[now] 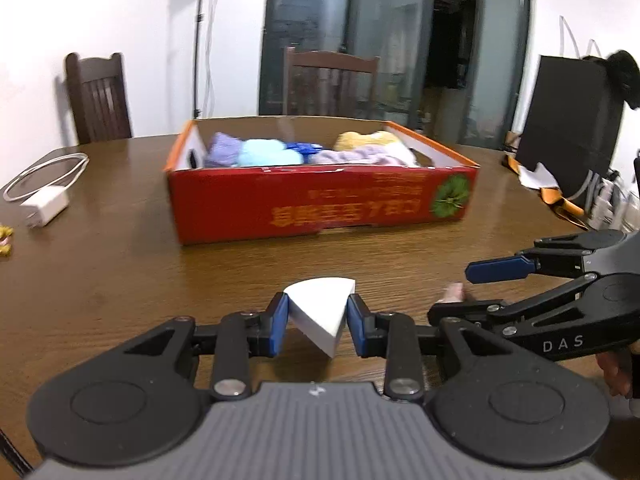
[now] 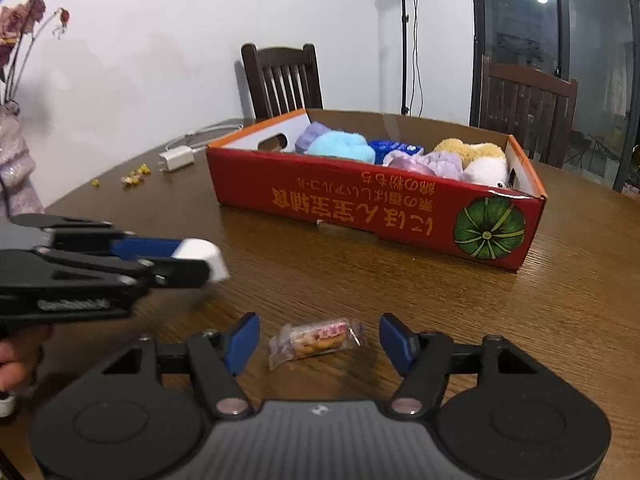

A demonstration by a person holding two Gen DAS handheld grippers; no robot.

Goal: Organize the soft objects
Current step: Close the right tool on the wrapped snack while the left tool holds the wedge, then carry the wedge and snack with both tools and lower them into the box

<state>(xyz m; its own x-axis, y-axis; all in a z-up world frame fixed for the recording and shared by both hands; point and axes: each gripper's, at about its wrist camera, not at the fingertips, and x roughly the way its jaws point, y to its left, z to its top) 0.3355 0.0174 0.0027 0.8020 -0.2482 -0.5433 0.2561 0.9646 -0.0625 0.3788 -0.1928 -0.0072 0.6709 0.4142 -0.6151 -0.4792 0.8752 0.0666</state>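
My left gripper point(image 1: 318, 318) is shut on a white wedge-shaped sponge point(image 1: 320, 312) and holds it above the wooden table; it also shows in the right wrist view point(image 2: 204, 258). My right gripper point(image 2: 318, 338) is open, its fingers either side of a clear-wrapped snack packet point(image 2: 316, 340) lying on the table. A red cardboard box point(image 1: 320, 204) stands ahead and holds soft toys: purple point(image 1: 224, 150), light blue point(image 1: 266, 154), lilac point(image 1: 352, 156) and yellow point(image 1: 368, 138). The box also shows in the right wrist view point(image 2: 372, 208).
A white charger with coiled cable point(image 1: 44, 202) lies at the left of the table point(image 1: 120, 272). Small yellow bits point(image 2: 136, 176) lie near it. Dark wooden chairs point(image 1: 98, 96) stand behind the table. A black board point(image 1: 568, 136) and clutter sit at the right.
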